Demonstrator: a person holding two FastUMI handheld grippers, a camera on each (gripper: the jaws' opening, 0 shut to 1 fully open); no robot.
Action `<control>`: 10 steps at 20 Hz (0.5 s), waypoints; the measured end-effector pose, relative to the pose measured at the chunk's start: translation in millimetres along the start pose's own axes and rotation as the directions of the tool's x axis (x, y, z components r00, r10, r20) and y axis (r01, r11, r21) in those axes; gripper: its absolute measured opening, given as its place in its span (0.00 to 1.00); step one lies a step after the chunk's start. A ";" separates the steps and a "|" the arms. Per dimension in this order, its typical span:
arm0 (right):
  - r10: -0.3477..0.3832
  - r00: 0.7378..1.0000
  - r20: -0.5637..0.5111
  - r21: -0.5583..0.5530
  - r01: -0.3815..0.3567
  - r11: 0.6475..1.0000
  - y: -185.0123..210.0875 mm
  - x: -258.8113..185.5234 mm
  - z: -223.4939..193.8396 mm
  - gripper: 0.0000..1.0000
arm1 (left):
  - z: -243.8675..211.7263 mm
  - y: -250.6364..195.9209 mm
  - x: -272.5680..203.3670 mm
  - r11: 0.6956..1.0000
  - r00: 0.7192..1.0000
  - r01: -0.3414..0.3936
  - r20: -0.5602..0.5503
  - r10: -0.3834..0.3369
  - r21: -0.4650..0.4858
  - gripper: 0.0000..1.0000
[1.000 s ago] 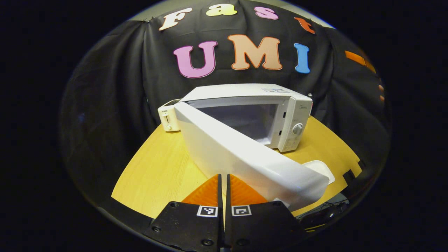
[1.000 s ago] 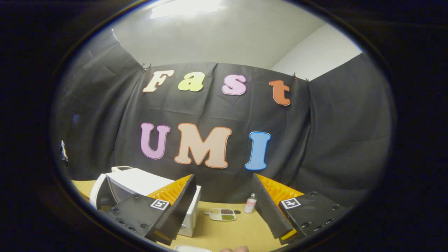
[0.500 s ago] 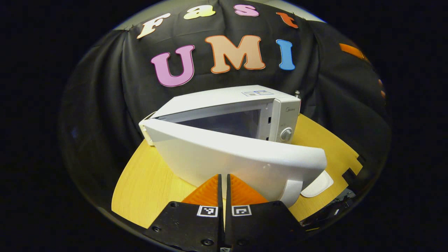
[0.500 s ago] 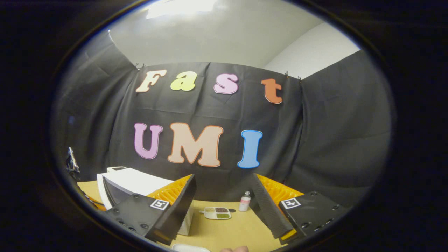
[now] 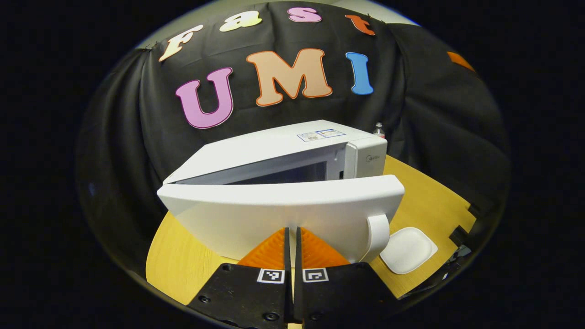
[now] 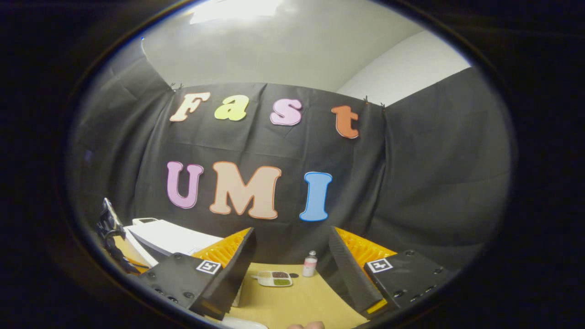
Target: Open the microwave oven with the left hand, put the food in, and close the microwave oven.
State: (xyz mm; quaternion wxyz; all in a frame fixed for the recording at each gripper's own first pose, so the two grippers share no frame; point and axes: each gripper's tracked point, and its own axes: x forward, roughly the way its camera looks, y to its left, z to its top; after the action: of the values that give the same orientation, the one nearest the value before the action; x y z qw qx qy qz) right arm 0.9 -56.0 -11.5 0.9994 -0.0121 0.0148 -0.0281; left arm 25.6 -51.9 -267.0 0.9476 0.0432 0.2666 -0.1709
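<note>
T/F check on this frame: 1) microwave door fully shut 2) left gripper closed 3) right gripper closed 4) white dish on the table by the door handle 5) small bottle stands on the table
1) False. The microwave door stands ajar; a gap shows between it and the microwave.
2) True. The left gripper has its fingers together.
3) False. The right gripper is open, empty.
4) True. The white dish lies on the table beside the handle.
5) True. The small bottle stands upright near a divided tray.
</note>
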 end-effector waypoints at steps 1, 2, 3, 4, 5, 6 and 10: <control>-0.003 1.000 0.001 0.000 0.003 1.000 -1.1 -3.5 1.0 0.96 | 1.7 -1.1 4.5 1.000 1.000 0.005 -0.002 -0.005 -0.007 0.00; -0.009 1.000 0.002 -0.001 0.009 1.000 -2.4 -5.8 2.4 0.96 | 3.6 -2.9 8.3 1.000 1.000 0.008 -0.002 -0.008 -0.014 0.00; -0.014 1.000 0.003 -0.002 0.014 1.000 -4.7 -8.1 2.6 0.96 | 6.4 -3.0 12.2 1.000 1.000 0.007 0.002 -0.007 -0.018 0.00; -0.018 1.000 0.005 0.000 0.018 1.000 -6.0 -9.4 3.4 0.96 | 9.2 -3.1 16.3 1.000 1.000 0.006 0.007 -0.005 -0.021 0.00; -0.023 1.000 0.006 0.002 0.023 1.000 -6.7 -9.7 4.8 0.96 | 12.0 -2.9 20.1 1.000 1.000 0.004 0.011 -0.004 -0.022 0.00; -0.027 1.000 0.003 0.003 0.027 1.000 -7.3 -10.3 4.3 0.96 | 12.5 -3.3 23.5 1.000 1.000 0.002 0.010 -0.002 -0.023 0.00; -0.034 0.999 0.001 0.003 0.034 0.999 -7.2 -13.5 5.4 0.96 | 19.0 -2.7 36.7 0.999 1.000 -0.002 0.012 0.002 -0.041 0.00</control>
State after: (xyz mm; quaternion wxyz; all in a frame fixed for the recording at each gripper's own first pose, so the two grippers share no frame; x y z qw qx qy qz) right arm -12.8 -62.3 -5.6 0.9988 -0.0109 0.0138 -0.0450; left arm 63.3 -68.7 -269.9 0.9500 0.0232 0.2641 -0.1648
